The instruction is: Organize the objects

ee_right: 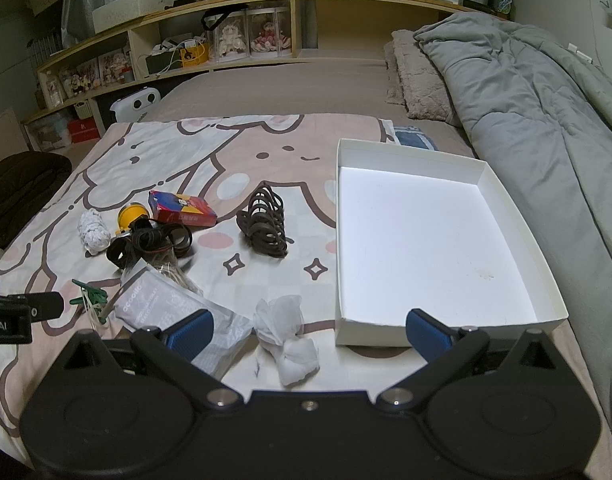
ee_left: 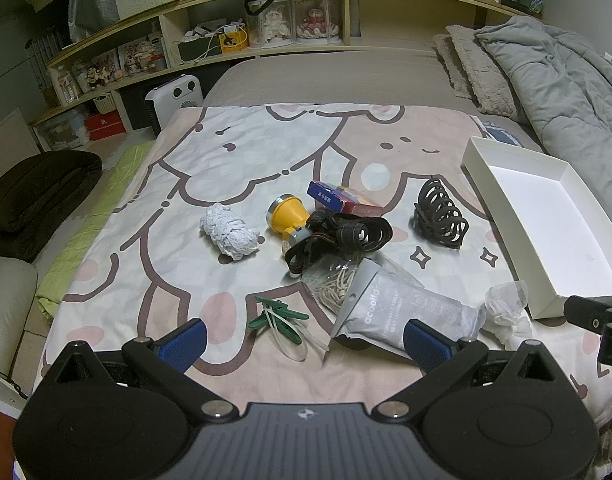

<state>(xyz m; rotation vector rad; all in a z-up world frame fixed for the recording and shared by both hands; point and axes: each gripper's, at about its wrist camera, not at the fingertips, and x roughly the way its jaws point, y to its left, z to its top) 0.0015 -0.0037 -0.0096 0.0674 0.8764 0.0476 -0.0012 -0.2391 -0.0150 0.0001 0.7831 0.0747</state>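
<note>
Both grippers hover at the near edge of the bed, left gripper (ee_left: 304, 340) and right gripper (ee_right: 309, 330), jaws spread wide and holding nothing. The white box (ee_right: 505, 216) sits bare on the right, and the clutter lies to its left. Nearest is the grey packet (ee_left: 405, 312): probably light, soft and slick, so pinch it across a flat edge. The crumpled tissue (ee_right: 288, 332) should squash easily. The black hair clip (ee_right: 266, 224) looks stiff and springy, so grip its spine. The strap bundle (ee_left: 337, 236) could snag and drag the yellow lamp (ee_left: 288, 212).
</note>
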